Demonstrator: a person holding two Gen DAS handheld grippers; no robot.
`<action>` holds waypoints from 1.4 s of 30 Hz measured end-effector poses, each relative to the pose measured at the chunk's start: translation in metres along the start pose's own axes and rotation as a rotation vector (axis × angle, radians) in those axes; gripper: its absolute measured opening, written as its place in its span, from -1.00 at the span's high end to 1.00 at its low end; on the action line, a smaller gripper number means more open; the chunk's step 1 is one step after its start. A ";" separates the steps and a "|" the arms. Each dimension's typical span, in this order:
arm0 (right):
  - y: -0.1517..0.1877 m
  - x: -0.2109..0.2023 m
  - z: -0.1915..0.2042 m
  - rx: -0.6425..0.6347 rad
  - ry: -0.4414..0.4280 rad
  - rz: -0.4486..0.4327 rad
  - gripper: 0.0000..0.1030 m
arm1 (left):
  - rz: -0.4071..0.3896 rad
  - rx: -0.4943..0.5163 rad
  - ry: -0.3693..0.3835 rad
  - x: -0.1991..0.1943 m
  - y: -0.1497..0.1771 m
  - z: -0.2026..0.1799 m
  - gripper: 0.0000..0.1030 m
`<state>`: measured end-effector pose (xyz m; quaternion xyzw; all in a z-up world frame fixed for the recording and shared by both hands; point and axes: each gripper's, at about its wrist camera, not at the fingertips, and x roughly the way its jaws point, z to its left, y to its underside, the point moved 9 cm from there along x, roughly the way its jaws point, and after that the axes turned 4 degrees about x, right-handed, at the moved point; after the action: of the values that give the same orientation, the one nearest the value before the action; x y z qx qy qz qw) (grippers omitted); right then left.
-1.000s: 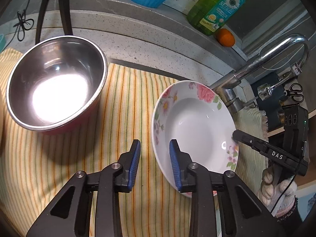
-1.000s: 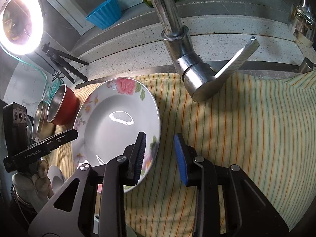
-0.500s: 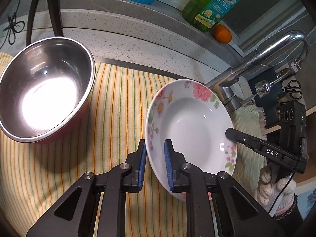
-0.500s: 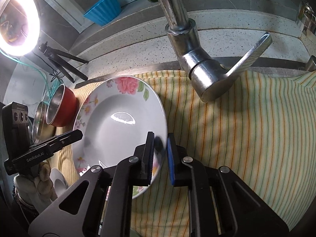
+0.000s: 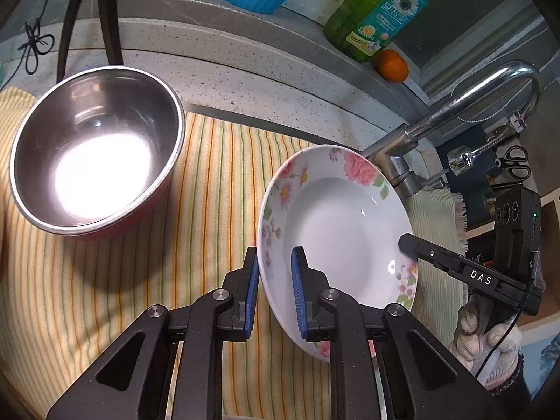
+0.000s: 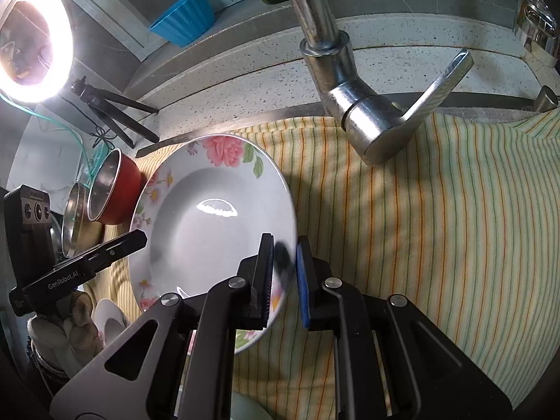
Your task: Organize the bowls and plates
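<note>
Jaws of both grippers clamp floral plate (image 5: 336,224) rim.

The right gripper (image 6: 283,266) pinches the near rim of a flowered white plate (image 6: 210,217) over a striped cloth (image 6: 437,227). The left gripper (image 6: 140,238) meets the plate's far-left edge. A chrome faucet (image 6: 350,105) rises behind.
</note>
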<state>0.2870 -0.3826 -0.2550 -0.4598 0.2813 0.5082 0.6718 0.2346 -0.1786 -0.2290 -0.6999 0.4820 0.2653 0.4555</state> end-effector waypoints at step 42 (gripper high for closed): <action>0.133 -0.046 0.139 -0.090 -0.069 0.000 0.75 | -0.077 -0.007 0.013 -0.132 0.077 0.060 0.69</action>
<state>0.1346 -0.2686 -0.2015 -0.4718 0.2348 0.5359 0.6596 0.1157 -0.0771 -0.1785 -0.7212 0.4569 0.2445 0.4598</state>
